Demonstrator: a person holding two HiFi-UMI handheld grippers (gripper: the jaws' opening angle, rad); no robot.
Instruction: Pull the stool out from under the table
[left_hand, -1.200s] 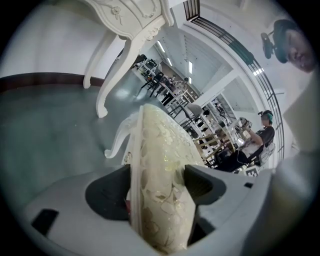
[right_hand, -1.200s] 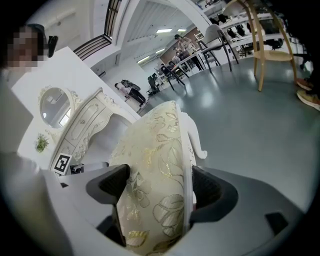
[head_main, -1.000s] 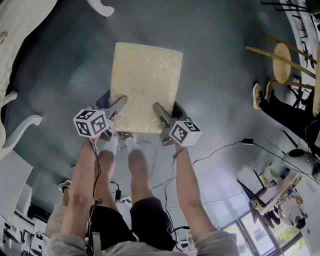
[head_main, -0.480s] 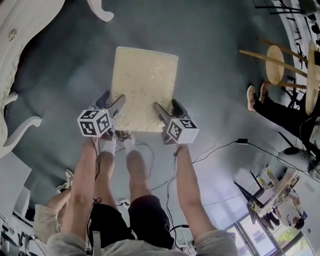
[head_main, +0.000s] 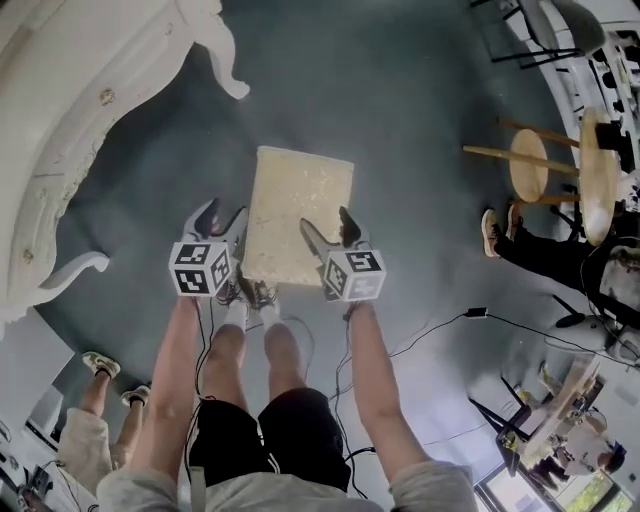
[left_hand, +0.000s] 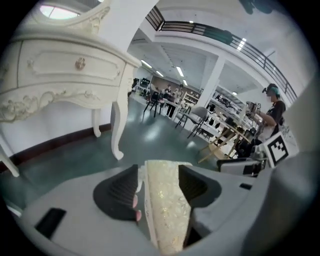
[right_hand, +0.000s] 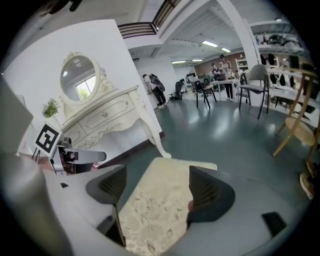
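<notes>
now left gripper (left_hand: 159, 189) fingers closing around stool (head_main: 300, 200) edge.

No words, numbers or brand names can be read anywhere in the scene. The only printed marks are black-and-white square code patterns on the left marker cube (head_main: 205, 268) and the right marker cube (head_main: 352, 274), near the person. They carry no letters or digits.
</notes>
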